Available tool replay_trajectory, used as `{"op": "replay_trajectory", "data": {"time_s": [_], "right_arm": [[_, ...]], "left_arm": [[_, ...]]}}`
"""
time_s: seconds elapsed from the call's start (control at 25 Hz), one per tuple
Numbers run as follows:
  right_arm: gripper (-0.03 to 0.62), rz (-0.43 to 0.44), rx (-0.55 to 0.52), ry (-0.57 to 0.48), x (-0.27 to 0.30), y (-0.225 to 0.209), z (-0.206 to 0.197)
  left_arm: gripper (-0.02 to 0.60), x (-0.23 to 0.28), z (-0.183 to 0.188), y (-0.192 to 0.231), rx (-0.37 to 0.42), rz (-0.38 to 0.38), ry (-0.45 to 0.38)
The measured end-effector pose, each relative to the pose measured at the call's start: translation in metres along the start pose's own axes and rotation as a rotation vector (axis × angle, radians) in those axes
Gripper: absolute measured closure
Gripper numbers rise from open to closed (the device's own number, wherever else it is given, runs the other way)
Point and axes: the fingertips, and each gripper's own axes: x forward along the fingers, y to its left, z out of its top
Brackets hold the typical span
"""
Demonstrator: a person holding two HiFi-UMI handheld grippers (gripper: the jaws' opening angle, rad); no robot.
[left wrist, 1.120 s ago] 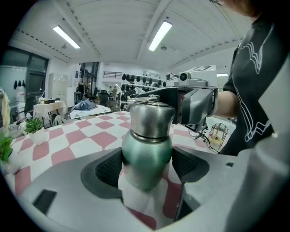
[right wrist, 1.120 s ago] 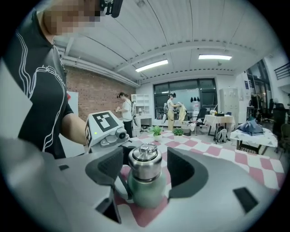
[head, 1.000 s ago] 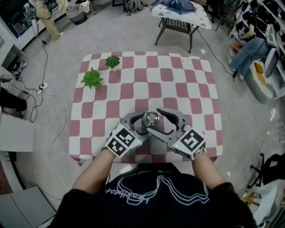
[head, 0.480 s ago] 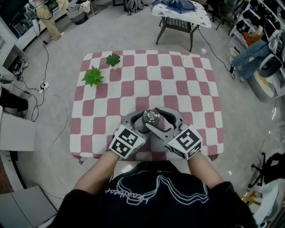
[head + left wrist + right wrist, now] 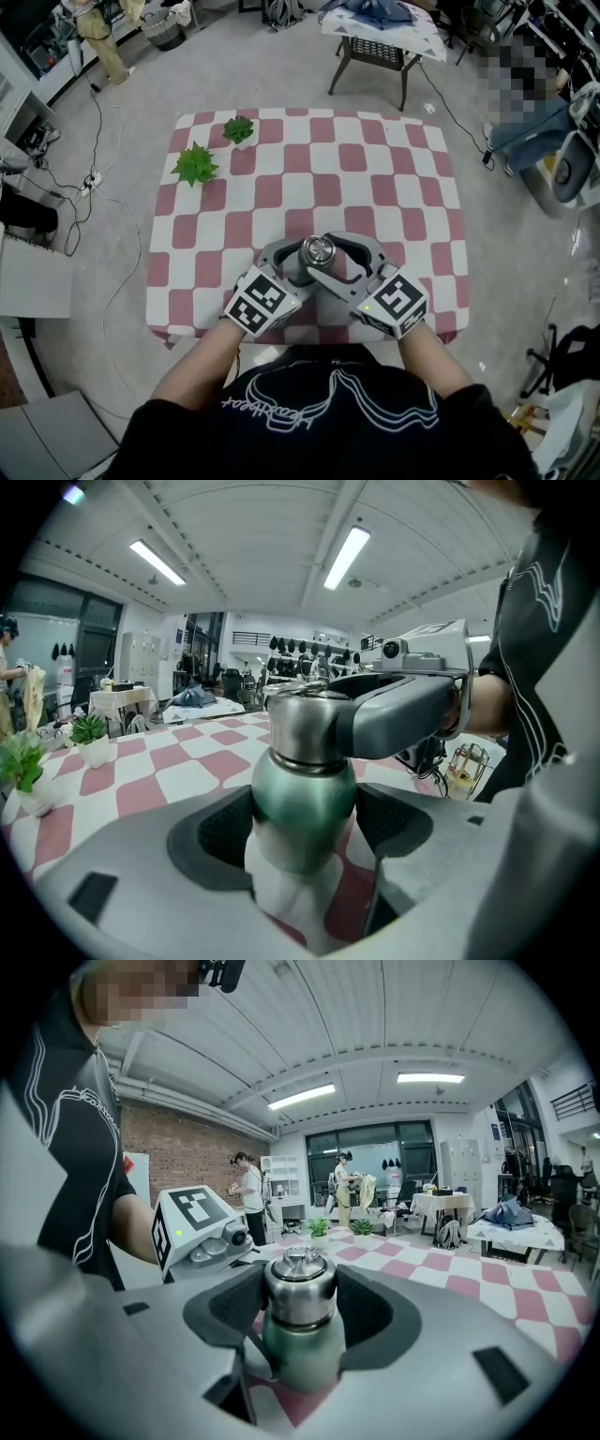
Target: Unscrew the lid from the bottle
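Left gripper [image 5: 305, 808] is locked on: its fingers [image 5: 217, 834] pinch the green body of the bottle [image 5: 302, 794], which stands upright on the checked worktop [image 5: 375, 187]. The right gripper [image 5: 302, 1290] has just been closing its fingers [image 5: 370, 1314], and they now clamp the steel lid [image 5: 300, 1283] just above the left fingers.

bright, even light from ceiling tubes [image 5: 349, 555], soft shadows, fisheye bend with dark corners, blurry near jaws

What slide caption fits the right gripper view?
Right gripper, jaws just closed on the steel lid, ready to unscrew; left gripper clamps the green bottle on the checkered table.
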Motion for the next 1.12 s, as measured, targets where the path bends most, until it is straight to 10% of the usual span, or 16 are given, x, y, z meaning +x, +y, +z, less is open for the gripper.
{"op": "replay_trajectory", "data": {"time_s": [1.12], "right_arm": [[0.344, 0.389, -0.149, 0.157, 0.011, 0.011, -0.001]], "left_arm": [[0.233, -0.007, -0.007, 0.001, 0.249, -0.451, 0.107]]}}
